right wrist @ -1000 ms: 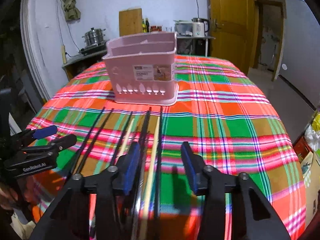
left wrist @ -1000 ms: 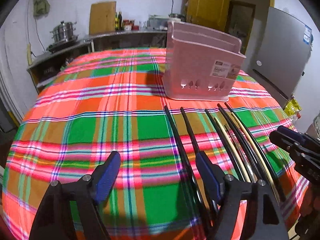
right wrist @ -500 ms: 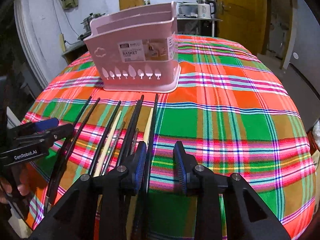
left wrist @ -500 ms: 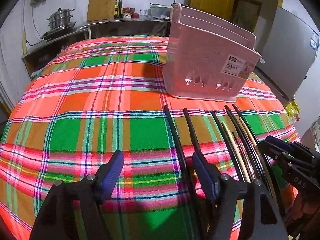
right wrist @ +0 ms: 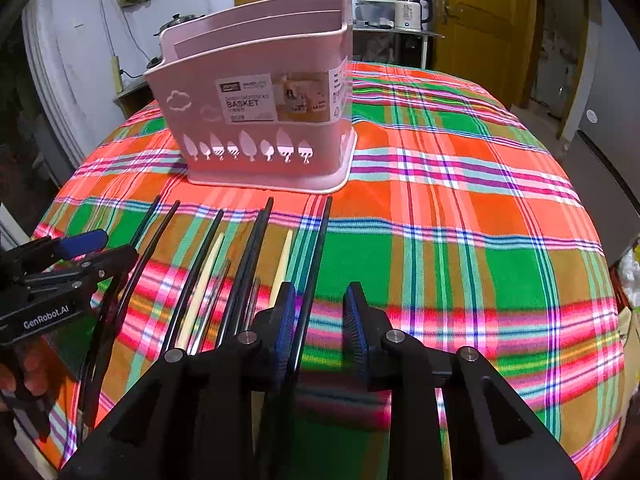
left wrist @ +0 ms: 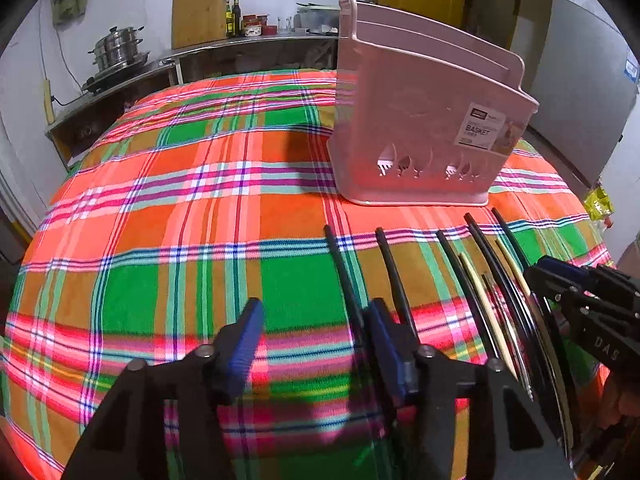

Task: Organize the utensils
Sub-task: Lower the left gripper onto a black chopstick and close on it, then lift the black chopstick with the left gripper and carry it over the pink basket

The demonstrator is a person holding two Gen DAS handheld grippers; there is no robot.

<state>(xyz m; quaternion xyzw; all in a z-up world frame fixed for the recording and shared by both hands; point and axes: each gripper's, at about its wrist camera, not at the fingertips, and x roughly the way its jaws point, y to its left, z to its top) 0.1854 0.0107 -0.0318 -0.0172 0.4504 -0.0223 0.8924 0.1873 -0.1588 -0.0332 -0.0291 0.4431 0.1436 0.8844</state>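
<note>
Several black, cream and metal chopsticks [right wrist: 240, 264] lie side by side on the plaid tablecloth [left wrist: 160, 240], in front of a pink utensil basket [right wrist: 260, 120] [left wrist: 420, 132]. My left gripper [left wrist: 316, 340] hovers low over the leftmost black chopstick [left wrist: 344, 276], which lies just inside its right pad; the jaws are closing and do not pinch it. My right gripper [right wrist: 320, 320] straddles the rightmost black chopstick [right wrist: 316, 252], which runs beside its left pad; these jaws are closing too, with no grip. Each gripper also shows at the edge of the other's view.
A counter [left wrist: 132, 76] behind the table holds a steel pot [left wrist: 118, 46], a cutting board [left wrist: 199, 12], bottles and a kettle [right wrist: 410, 10]. A yellow door [right wrist: 476, 24] and a grey fridge [left wrist: 580, 92] stand to the right. The table's rim curves down close behind the grippers.
Both grippers have moved forward and lower over the chopsticks, toward the basket. Both pairs of jaws have narrowed, each around an outer black chopstick.
</note>
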